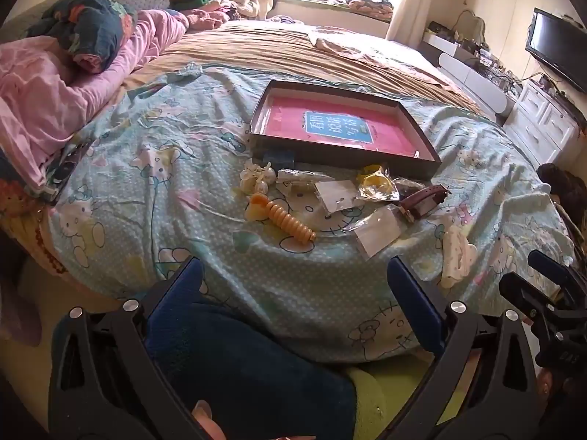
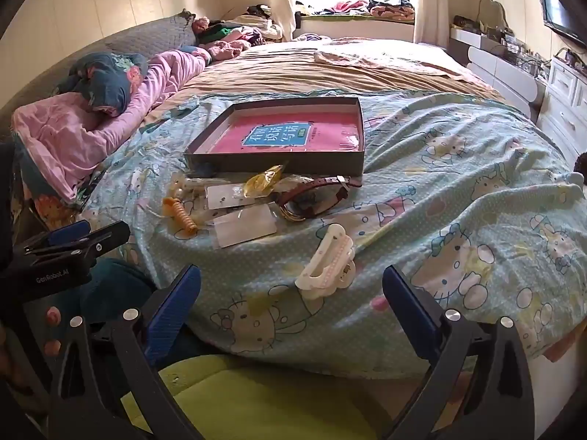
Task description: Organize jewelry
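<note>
A shallow dark box (image 1: pixel 367 156) (image 2: pixel 279 159) with a pink book inside lies on the bed. In front of it lie an orange spiral hair clip (image 1: pixel 290 222) (image 2: pixel 181 216), a brown-strap watch (image 1: pixel 422 201) (image 2: pixel 315 192), clear plastic packets (image 1: pixel 378 231) (image 2: pixel 244 225), a yellow packet (image 1: pixel 378 183) and pale shell-like pieces (image 1: pixel 258 176). A white hair claw (image 2: pixel 328 262) (image 1: pixel 456 253) lies nearest. My left gripper (image 1: pixel 293 278) and right gripper (image 2: pixel 291 286) are both open and empty, held at the near edge of the bed.
The bed has a Hello Kitty sheet (image 1: pixel 183 168) (image 2: pixel 458 190). Pink bedding and a dark pillow (image 1: pixel 91 33) lie at the left. White drawers (image 1: pixel 543 124) and a TV (image 1: pixel 557 47) stand at the right. A green cushion (image 2: pixel 256 396) lies below the grippers.
</note>
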{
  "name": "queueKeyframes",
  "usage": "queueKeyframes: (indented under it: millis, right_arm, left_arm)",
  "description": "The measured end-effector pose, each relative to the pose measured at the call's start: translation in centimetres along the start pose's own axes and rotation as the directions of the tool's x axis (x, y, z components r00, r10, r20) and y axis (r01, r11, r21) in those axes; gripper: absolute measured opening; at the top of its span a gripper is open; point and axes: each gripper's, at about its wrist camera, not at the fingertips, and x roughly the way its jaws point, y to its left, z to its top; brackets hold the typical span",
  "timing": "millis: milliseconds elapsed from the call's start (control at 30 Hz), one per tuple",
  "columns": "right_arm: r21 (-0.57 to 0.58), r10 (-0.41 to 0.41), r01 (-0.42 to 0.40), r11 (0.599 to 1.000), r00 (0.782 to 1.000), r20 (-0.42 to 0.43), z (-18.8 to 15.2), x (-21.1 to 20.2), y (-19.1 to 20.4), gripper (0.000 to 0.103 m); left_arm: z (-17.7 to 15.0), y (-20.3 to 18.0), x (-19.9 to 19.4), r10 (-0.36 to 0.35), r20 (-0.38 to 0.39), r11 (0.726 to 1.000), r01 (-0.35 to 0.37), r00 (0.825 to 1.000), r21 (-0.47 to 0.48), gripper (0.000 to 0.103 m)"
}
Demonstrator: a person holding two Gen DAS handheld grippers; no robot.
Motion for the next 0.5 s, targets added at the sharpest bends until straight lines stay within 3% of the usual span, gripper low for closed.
queueKeyframes:
  millis: [500]
  right_arm:
    - [-0.003, 0.01, -0.01, 1.0, 1.0, 0.012, -0.3, -0.4, 0.2, 0.099]
  left_arm:
    - [0.0, -0.5, -0.2, 0.014, 0.014, 1.0, -0.014, 1.0, 0.016, 0.094]
